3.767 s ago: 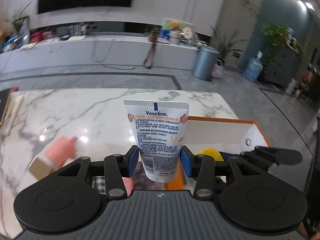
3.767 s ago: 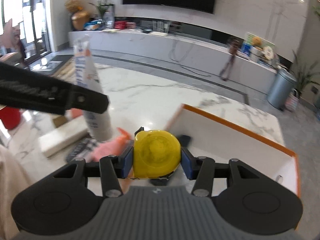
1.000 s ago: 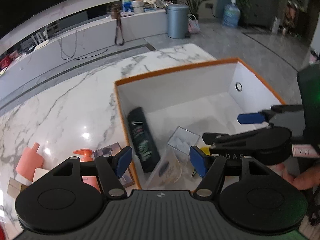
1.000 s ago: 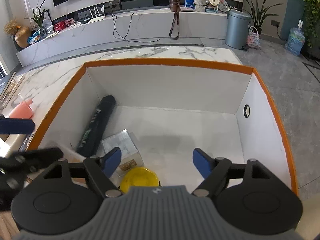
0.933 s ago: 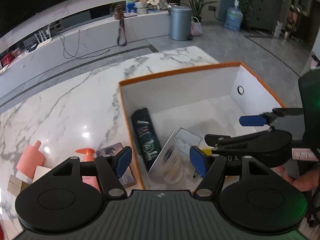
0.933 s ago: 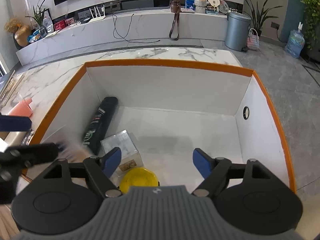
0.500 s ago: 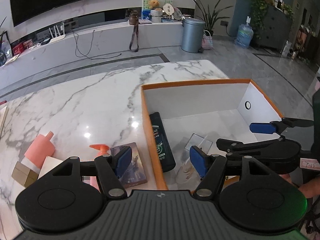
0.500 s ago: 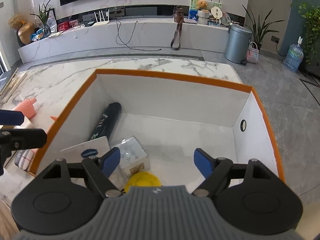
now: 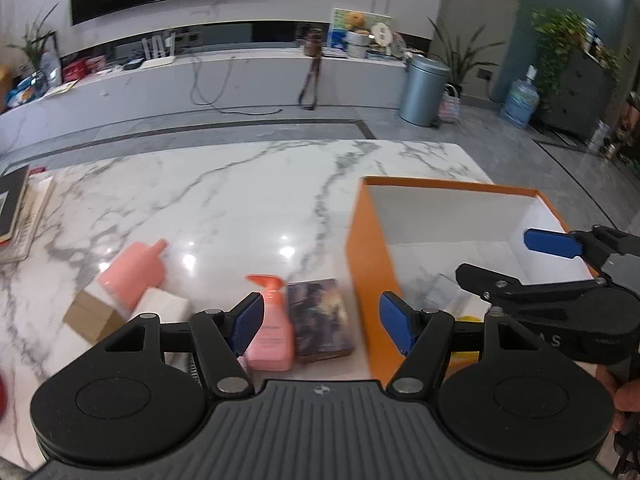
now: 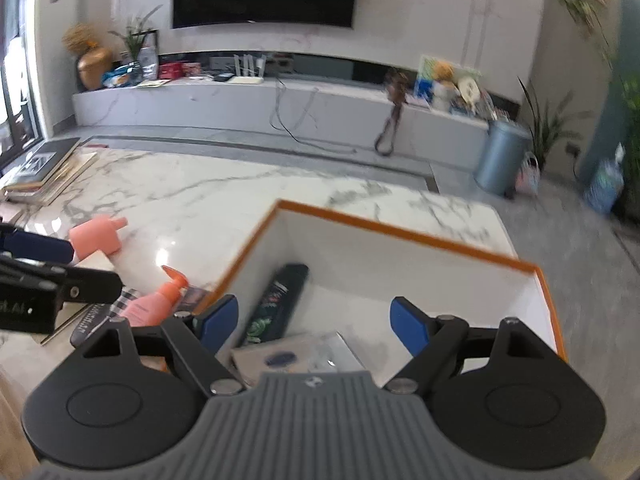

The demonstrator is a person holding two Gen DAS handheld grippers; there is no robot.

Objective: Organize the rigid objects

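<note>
Both grippers are empty w/ jaws spread wide. The left gripper (image 9: 322,322) hangs over the marble table (image 9: 224,208), just left of the orange-rimmed white box (image 9: 362,264); the right gripper (image 10: 314,322) sits above the box's near-left corner (image 10: 256,248).

Step in hand, as I read it: between picks, ready to go for the next loose item.

In the box: a dark bottle (image 10: 278,306) lying along the left wall, a flat white tube w/ blue logo (image 10: 280,358) beside a clear plastic case (image 10: 332,350), and a bit of something yellow (image 9: 466,320) showing behind the left gripper's finger; can't tell what it is.

On the table, not yet boxed:
- pink pump bottle (image 9: 272,326) lying flat, right below the left gripper's gap
- dark book-like box (image 9: 318,320) touching the pump bottle's right side, just beside the box wall
- pink spouted bottle (image 9: 134,270) resting on a cardboard box (image 9: 90,318) and a white block (image 9: 160,306)
- a dark remote-like thing (image 10: 90,322) near the pump bottle, blurry

Next move, imo: the left gripper drops onto the pump bottle, straddling its body across the narrow width, then closes. The book-like box touches it, so the right finger needs to slip into that seam or nudge it aside first. The right gripper should stay out of the lane to the box.
</note>
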